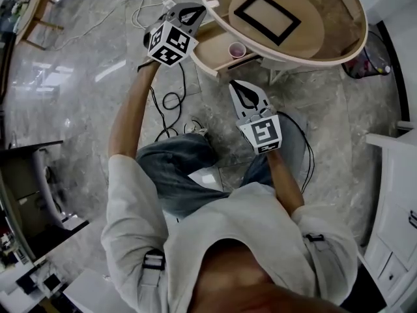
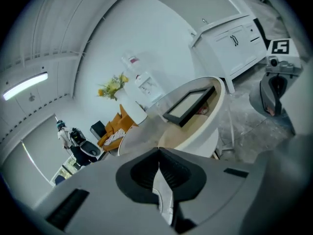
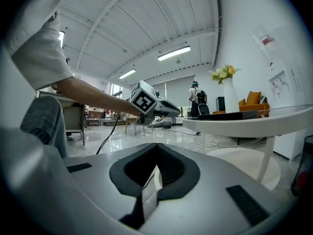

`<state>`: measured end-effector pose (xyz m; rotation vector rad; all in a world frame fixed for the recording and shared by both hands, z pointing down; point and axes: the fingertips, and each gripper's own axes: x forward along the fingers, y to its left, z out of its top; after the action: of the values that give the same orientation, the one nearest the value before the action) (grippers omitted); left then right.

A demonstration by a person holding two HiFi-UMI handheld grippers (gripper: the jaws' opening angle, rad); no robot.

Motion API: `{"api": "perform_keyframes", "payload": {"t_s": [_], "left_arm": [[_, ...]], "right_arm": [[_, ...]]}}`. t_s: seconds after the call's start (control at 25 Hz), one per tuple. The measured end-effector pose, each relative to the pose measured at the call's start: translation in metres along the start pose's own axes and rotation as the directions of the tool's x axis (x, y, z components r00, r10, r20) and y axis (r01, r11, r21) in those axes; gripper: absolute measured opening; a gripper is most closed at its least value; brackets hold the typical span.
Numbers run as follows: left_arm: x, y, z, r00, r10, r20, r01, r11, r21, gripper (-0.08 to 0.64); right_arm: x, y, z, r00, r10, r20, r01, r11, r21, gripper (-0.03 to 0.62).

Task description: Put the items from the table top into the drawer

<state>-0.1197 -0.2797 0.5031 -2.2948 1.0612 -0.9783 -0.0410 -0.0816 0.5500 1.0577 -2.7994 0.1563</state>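
Note:
A black picture frame [image 1: 267,17] lies flat on the oval glass-topped table [image 1: 355,41]. At the table's left side a wooden drawer [image 1: 207,46] stands pulled out, with a pink cup [image 1: 237,49] in it. My left gripper [image 1: 194,12] is raised beside the table's left edge, above the drawer; it is shut with nothing between its fingers. In the left gripper view the frame [image 2: 190,104] lies ahead of that gripper [image 2: 159,152]. My right gripper [image 1: 246,98] hangs lower, in front of the drawer and apart from it. In the right gripper view it [image 3: 156,146] is shut and holds nothing.
Black cables [image 1: 171,100] trail over the marble floor under my left arm. A dark bag [image 1: 368,60] sits under the table's right side. A white cabinet [image 1: 397,194] stands at the right. A vase of yellow flowers [image 2: 115,87] stands beyond the table.

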Motion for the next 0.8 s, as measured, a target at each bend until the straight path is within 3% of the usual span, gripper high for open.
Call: {"api": "perform_keyframes", "payload": {"t_s": [0.28, 0.56, 0.64, 0.8], "left_arm": [[0.018, -0.031, 0.068, 0.993, -0.083, 0.082, 0.071, 0.987, 0.145, 0.017], [0.026, -0.06, 0.102, 0.971, -0.202, 0.127, 0.172, 0.962, 0.211, 0.018], [0.028, -0.069, 0.107, 0.962, -0.242, 0.127, 0.211, 0.954, 0.214, 0.092], [0.036, -0.083, 0.107, 0.945, -0.311, 0.103, 0.279, 0.928, 0.247, 0.124]], "right_arm": [[-0.015, -0.005, 0.002, 0.999, -0.037, 0.009, 0.036, 0.999, 0.006, 0.023], [-0.021, -0.007, 0.003, 0.999, -0.052, 0.009, 0.052, 0.999, 0.004, 0.023], [-0.023, -0.007, 0.004, 0.998, -0.054, 0.009, 0.054, 0.999, 0.002, 0.023], [-0.025, -0.01, 0.003, 0.998, -0.068, 0.009, 0.068, 0.998, 0.005, 0.023]]}}
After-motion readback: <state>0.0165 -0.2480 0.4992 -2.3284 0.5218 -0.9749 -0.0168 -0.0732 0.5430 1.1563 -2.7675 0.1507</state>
